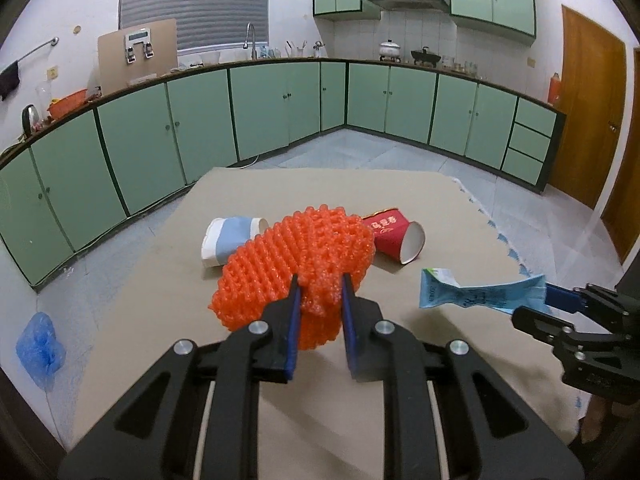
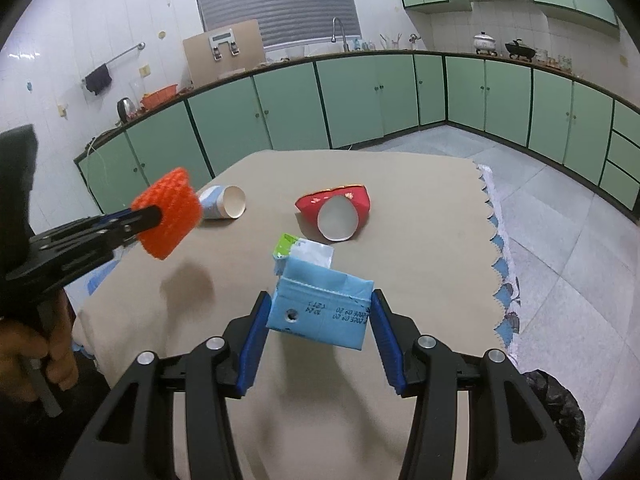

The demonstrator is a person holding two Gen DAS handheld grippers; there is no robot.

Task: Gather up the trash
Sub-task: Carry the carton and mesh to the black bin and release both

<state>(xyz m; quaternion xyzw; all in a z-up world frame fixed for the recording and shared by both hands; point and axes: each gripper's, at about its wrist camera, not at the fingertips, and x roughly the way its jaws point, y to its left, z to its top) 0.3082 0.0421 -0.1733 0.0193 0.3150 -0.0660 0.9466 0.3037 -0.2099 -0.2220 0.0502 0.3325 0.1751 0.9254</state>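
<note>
My left gripper (image 1: 320, 286) is shut on an orange foam net (image 1: 296, 264) and holds it above the table; it also shows in the right wrist view (image 2: 170, 212). My right gripper (image 2: 320, 304) is shut on a flattened blue carton (image 2: 320, 308), lifted off the table; the carton also shows in the left wrist view (image 1: 480, 292). A white and blue paper cup (image 1: 228, 240) (image 2: 224, 202) and a crushed red paper cup (image 1: 396, 236) (image 2: 338, 212) lie on their sides on the table.
The table has a beige cloth (image 1: 280, 420) (image 2: 420, 280). A black trash bag (image 2: 560, 412) sits at the table's right near edge. A blue plastic bag (image 1: 40, 348) lies on the floor at left. Green cabinets line the far walls.
</note>
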